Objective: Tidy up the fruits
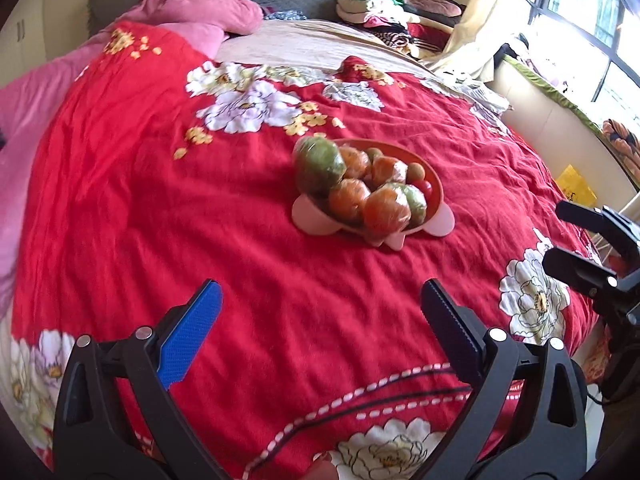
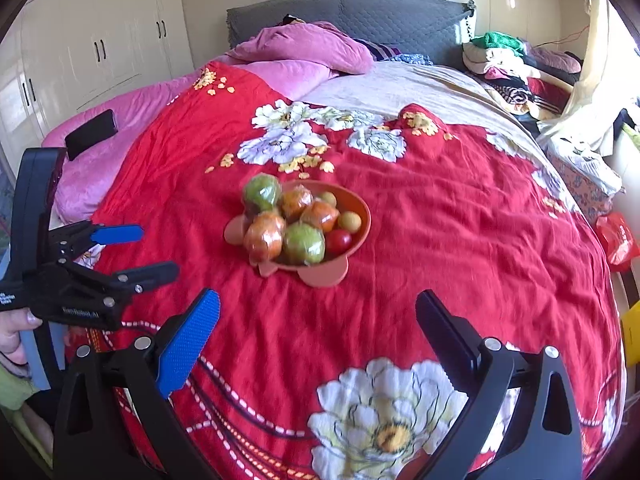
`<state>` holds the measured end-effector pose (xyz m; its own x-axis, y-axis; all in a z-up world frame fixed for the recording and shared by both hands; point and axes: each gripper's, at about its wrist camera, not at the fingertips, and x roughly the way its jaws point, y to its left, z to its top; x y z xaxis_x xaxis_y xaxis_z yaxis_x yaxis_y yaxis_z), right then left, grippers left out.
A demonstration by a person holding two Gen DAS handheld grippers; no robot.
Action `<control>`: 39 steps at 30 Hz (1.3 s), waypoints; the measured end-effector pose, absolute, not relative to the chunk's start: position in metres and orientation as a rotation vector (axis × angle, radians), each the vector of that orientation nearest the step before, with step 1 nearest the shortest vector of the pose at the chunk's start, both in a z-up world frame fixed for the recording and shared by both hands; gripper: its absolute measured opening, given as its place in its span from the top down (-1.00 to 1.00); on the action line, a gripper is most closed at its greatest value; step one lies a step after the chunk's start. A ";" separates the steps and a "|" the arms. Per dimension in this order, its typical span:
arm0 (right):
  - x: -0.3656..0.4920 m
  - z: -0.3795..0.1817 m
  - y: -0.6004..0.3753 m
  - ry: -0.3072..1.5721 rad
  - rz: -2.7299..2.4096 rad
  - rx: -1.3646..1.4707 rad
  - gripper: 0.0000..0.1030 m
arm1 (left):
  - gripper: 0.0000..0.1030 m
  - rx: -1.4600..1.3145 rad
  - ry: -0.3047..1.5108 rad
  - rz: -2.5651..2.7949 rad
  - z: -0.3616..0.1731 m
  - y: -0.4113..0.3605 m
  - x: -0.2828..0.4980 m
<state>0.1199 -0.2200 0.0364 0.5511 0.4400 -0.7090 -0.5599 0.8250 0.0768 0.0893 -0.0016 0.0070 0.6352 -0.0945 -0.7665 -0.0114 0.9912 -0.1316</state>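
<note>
Gleaming plastic-wrapped fruits (image 2: 292, 222), bowl (image 2: 360, 208)

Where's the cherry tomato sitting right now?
In the right wrist view the cherry tomato lies in the fruit bowl, at its near right side, between a wrapped green fruit and a small yellowish fruit.

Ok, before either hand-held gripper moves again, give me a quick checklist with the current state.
1. Left hand-held gripper open, nothing between the fingers: ok.
2. Right hand-held gripper open, nothing held: ok.
3. Fruit bowl upright on the red quilt: ok.
4. Wrapped fruits inside the bowl: ok.
5. Loose fruit left on the quilt: none seen, ok.
6. Bowl steady on soft bedding: cannot tell.
</note>
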 end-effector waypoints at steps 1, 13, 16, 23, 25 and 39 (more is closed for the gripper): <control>0.116 0.034 -0.221 0.793 0.594 -0.157 -0.91 | -0.81 -0.134 0.883 -0.040 0.006 0.000 0.086; 0.094 0.014 -0.221 0.803 0.538 -0.136 -0.91 | -0.81 -0.126 0.890 -0.017 0.005 -0.003 0.065; 0.093 0.013 -0.221 0.809 0.536 -0.133 -0.91 | -0.81 -0.124 0.891 -0.018 0.004 -0.005 0.063; 0.092 0.013 -0.221 0.812 0.533 -0.143 -0.91 | -0.81 -0.122 0.897 -0.023 0.002 -0.008 0.061; 0.092 0.014 -0.221 0.811 0.533 -0.145 -0.91 | -0.81 -0.123 0.898 -0.022 0.002 -0.009 0.061; 0.092 0.015 -0.219 0.813 0.533 -0.150 -0.91 | -0.81 -0.130 0.895 -0.017 0.002 -0.007 0.061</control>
